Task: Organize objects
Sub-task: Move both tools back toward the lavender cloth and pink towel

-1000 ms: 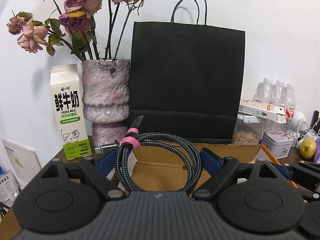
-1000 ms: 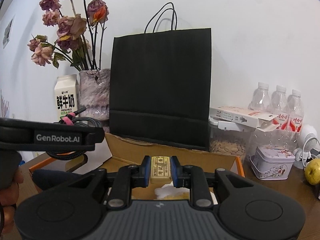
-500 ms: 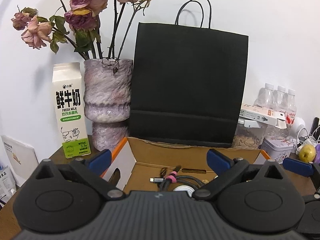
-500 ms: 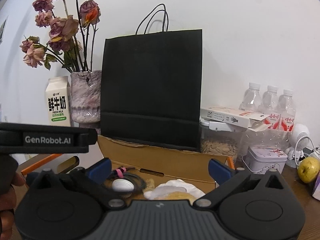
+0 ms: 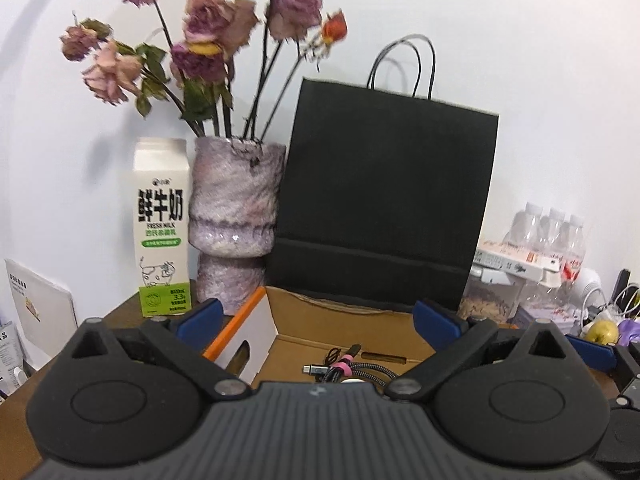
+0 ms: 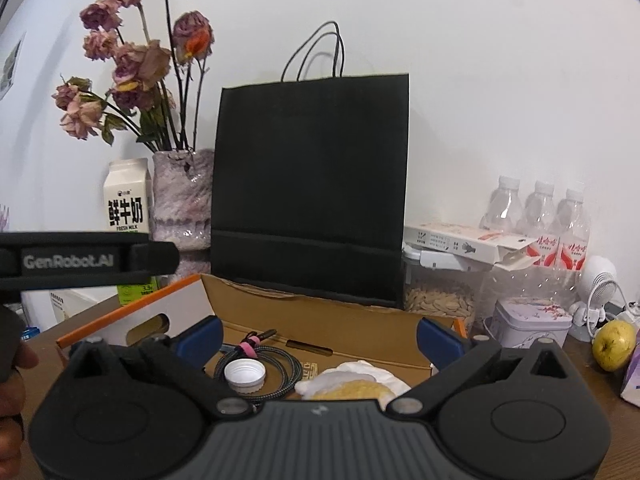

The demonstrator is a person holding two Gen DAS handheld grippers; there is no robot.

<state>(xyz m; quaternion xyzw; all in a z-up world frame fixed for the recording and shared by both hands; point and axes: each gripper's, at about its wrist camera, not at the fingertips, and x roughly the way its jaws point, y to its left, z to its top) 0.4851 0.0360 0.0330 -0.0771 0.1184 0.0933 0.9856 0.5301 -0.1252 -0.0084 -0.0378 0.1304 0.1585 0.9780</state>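
An open cardboard box [image 5: 344, 312] [image 6: 320, 312] stands on the table in front of a black paper bag. Inside it lie a coiled braided cable with a pink tie [image 5: 352, 370] [image 6: 276, 360], a white bottle cap [image 6: 245, 374] inside the coil, a small yellowish packet [image 6: 308, 369] and a white-wrapped yellow item [image 6: 352, 380]. My left gripper [image 5: 318, 320] is open and empty above the box's near side. My right gripper [image 6: 320, 338] is open and empty, held over the box.
A black paper bag [image 5: 380, 200] [image 6: 312, 184], a vase of dried roses [image 5: 234, 216] and a milk carton [image 5: 162, 228] stand behind the box. To the right are a seed jar [image 6: 440, 292], water bottles [image 6: 540, 216], a tin [image 6: 532, 324] and an apple [image 6: 614, 344].
My left gripper opened and let the cable drop into the box. My right gripper opened and let the small yellowish packet go into the box. Both have pulled back slightly.
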